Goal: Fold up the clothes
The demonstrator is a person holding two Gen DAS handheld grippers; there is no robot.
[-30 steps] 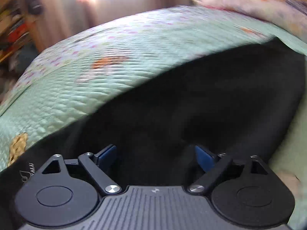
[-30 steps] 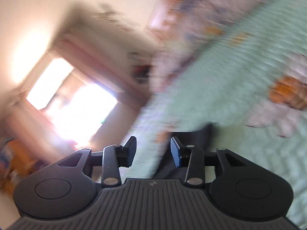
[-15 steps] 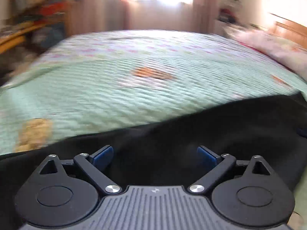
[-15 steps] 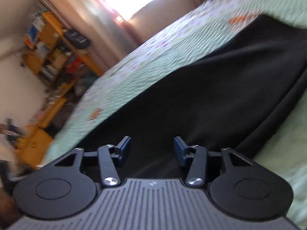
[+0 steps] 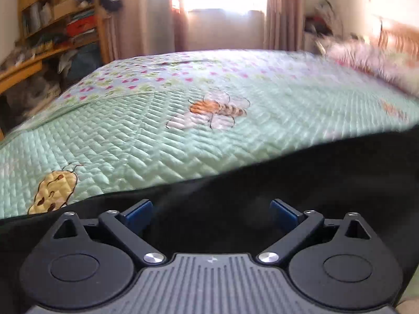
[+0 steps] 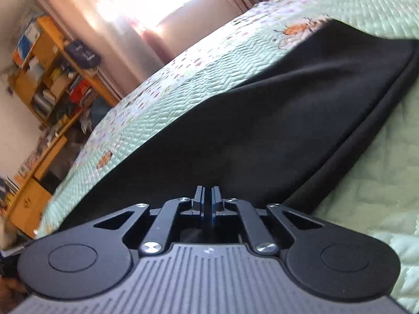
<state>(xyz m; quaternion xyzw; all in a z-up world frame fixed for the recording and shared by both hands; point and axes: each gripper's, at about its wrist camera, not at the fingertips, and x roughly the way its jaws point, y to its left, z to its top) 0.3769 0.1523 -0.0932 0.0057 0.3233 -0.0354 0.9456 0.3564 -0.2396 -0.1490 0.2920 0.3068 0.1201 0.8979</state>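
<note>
A black garment point(image 5: 314, 183) lies spread flat on the pale green quilted bedspread point(image 5: 157, 136). My left gripper point(image 5: 210, 209) hovers low over the garment's near part, open, blue pads wide apart with only cloth beneath them. In the right wrist view the same black garment point(image 6: 288, 120) stretches away to a folded, doubled edge at the right. My right gripper point(image 6: 207, 198) is tilted and shut, its pads pressed together on the near end of the black cloth.
The bedspread point(image 6: 209, 60) has bee and heart prints. Wooden shelves point(image 5: 57, 21) full of items stand left of the bed, also the shelves point(image 6: 52, 78) in the right view. A fluffy pink-white blanket point(image 5: 366, 57) lies at the far right. Curtains point(image 5: 280, 10) frame a bright window.
My right gripper swung down onto the black garment and went from open to shut. The left gripper levelled out over the garment and stayed open.
</note>
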